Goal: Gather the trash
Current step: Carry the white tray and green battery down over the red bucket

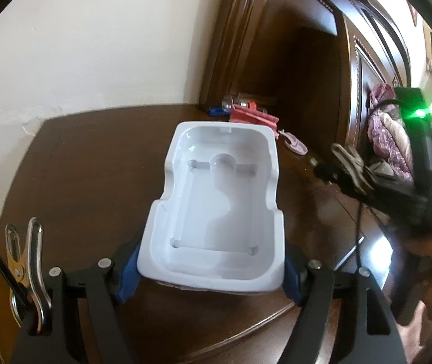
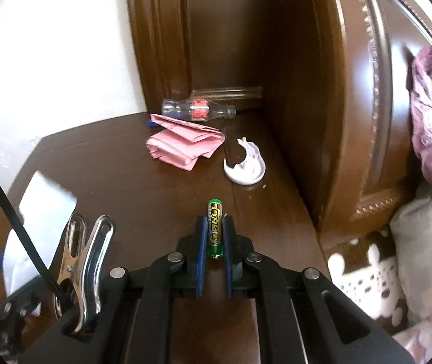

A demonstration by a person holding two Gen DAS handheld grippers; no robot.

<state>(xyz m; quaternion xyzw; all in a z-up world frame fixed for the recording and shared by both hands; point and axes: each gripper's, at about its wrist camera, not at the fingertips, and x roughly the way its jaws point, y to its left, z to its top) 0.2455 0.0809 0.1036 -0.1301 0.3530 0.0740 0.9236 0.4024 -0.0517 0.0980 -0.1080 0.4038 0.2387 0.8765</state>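
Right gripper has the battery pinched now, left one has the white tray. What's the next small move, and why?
Probably carry the battery over and release it above the white tray. The right gripper is shut on it, and the left gripper grips the tray's near end, its hollow facing up and bare. The bottle and pink paper can wait.

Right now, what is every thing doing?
Tray: empty, held by the left hand-held gripper.
Battery: clamped in the right hand-held gripper.
Bottle: on its side, no cap.
Pink paper: folded, on the table.
White piece: broken, on the table.
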